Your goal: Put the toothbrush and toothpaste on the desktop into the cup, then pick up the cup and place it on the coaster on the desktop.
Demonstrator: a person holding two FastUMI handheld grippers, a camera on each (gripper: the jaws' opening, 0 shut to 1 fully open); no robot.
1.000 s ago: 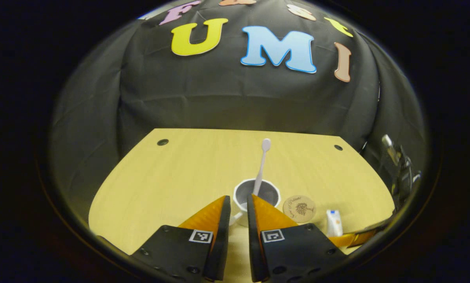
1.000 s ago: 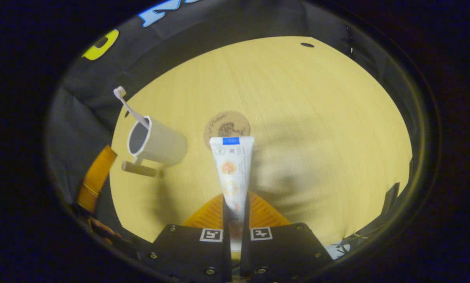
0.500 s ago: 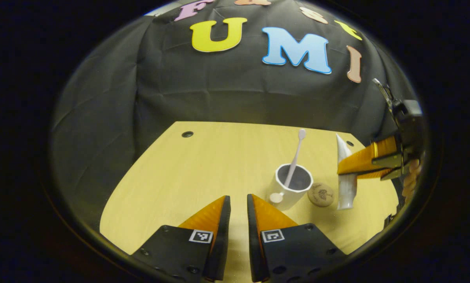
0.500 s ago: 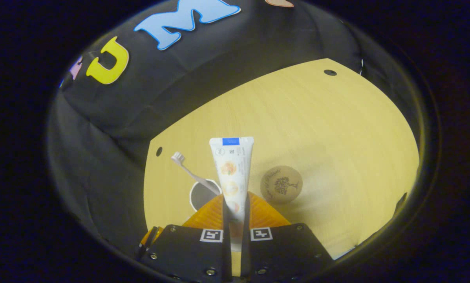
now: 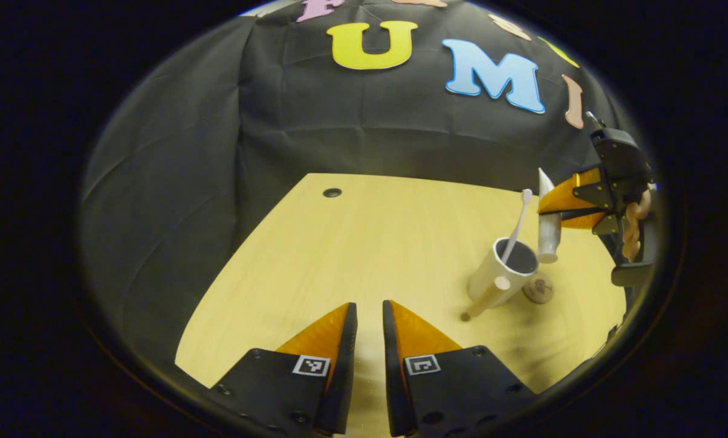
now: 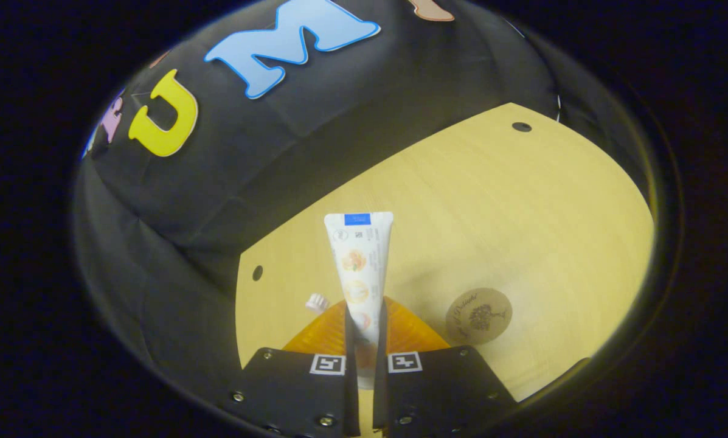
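**Toothpaste held over the cup as the toothbrush waits inside**

The toothpaste tube (image 6: 359, 274) is clamped between both fingers of the right tool (image 6: 364, 340), gripped low on its body with the flat crimped end pointing away from the camera. In the left gripper view the same tool (image 5: 573, 198) is seen just above and beside the white cup (image 5: 502, 274), the tube (image 5: 547, 228) hanging cap-down near the rim. The tube is judged light and soft; a grip on its middle is likely to squash it, so the firmer part near the cap is the better hold. The left tool (image 5: 368, 340) is carried empty, its fingers a narrow gap apart, low over the table (image 5: 351, 255). The toothbrush (image 5: 516, 228) is seen leaning in the cup, which is judged rigid, light and easily tipped; its side handle (image 5: 484, 298) offers a hold. The round coaster (image 6: 478, 316) lies just beside the cup.
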